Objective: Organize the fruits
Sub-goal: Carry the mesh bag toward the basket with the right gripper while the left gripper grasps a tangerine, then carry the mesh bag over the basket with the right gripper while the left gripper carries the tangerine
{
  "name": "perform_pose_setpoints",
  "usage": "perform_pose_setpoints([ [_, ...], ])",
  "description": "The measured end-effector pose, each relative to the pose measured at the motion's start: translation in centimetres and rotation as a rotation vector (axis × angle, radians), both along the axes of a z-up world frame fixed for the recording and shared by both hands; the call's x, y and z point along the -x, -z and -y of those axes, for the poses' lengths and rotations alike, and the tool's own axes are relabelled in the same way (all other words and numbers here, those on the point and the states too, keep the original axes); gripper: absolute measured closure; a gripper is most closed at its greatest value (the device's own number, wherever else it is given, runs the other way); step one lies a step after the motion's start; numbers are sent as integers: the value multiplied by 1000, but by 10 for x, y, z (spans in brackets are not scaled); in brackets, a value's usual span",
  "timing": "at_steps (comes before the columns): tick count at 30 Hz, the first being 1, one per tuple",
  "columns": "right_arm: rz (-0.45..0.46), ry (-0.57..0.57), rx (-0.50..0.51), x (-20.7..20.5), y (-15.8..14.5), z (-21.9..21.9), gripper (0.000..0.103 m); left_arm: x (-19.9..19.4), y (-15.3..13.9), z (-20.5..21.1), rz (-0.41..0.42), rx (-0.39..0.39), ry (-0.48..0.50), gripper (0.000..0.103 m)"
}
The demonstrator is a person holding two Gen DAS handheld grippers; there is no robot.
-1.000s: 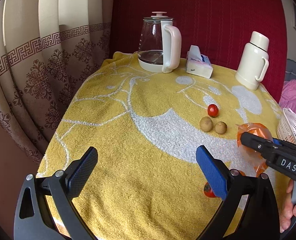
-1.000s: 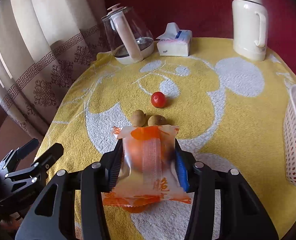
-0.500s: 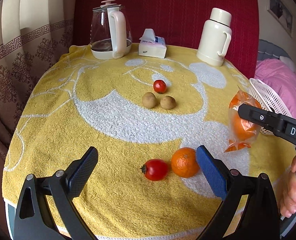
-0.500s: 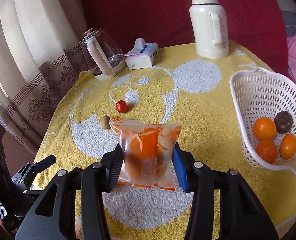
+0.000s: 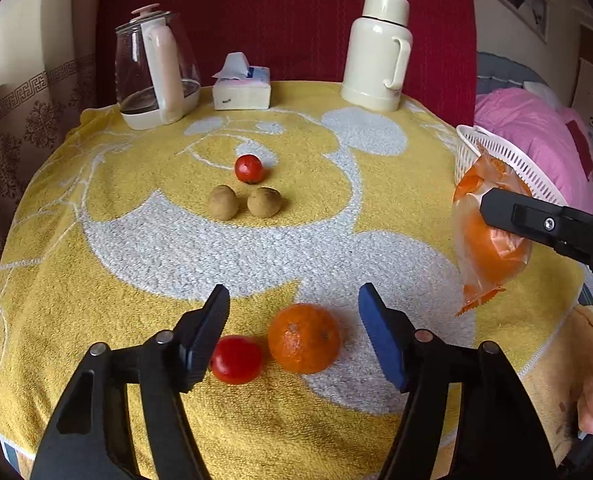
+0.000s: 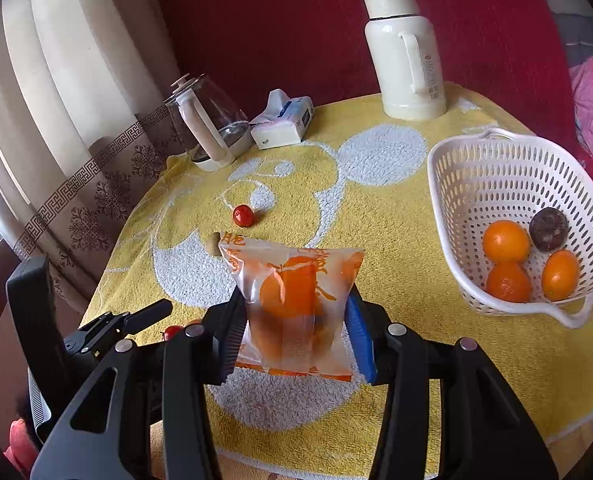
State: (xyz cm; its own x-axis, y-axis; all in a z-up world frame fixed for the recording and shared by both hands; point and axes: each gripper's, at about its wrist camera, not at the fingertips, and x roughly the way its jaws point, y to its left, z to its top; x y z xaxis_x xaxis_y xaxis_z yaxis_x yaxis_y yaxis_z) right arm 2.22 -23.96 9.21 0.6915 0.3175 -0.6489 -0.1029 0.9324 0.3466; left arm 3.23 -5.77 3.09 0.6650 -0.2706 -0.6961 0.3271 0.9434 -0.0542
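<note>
A loose orange (image 5: 304, 338) and a red tomato (image 5: 236, 360) lie side by side on the yellow towel (image 5: 108, 264). My left gripper (image 5: 293, 300) hovers over them, its jaws closing with the orange between them and the pads clear of it. The tomato sits by the left finger. My right gripper (image 6: 296, 304) is shut on a bagged orange (image 6: 296, 292) held above the towel, left of the white basket (image 6: 436, 184). In the basket are three orange fruits (image 6: 506, 240) and a dark one (image 6: 549, 223).
A small red tomato (image 5: 249, 168) and two brown fruits (image 5: 223, 202) lie mid-table. A glass kettle (image 5: 156, 76), a tissue box (image 5: 241, 88) and a cream thermos (image 5: 378, 48) stand along the back edge. Pink bedding (image 5: 536, 136) lies behind the basket.
My left gripper swung over to the loose orange and tomato and its jaws narrowed. The right gripper carried the bagged orange rightward, and the basket came fully into its view.
</note>
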Motion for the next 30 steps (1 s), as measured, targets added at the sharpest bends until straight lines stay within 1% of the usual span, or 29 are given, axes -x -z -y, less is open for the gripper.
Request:
perform_pose_setpoints([
  [3, 2, 12, -3, 4, 0, 7, 56, -7, 8, 6, -29, -9, 42, 50],
  [4, 3, 16, -4, 5, 0, 9, 56, -10, 11, 7, -44, -8, 51, 55],
  [7, 6, 25, -9, 8, 0, 14, 56, -13, 18, 6, -70, -5, 51, 63],
  [13, 22, 33, -21, 11, -4, 18, 56, -9, 16, 3, -71, 13, 46, 64],
  [20, 72, 65, -41, 17, -21, 34, 56, -4, 2, 6, -47, 34, 44, 64],
  [26, 118, 166, -29, 19, -37, 72, 56, 1, -17, 20, -6, 53, 80, 64],
  [30, 117, 242, -9, 15, -36, 102, 56, 1, -26, 32, 0, 67, 103, 64],
])
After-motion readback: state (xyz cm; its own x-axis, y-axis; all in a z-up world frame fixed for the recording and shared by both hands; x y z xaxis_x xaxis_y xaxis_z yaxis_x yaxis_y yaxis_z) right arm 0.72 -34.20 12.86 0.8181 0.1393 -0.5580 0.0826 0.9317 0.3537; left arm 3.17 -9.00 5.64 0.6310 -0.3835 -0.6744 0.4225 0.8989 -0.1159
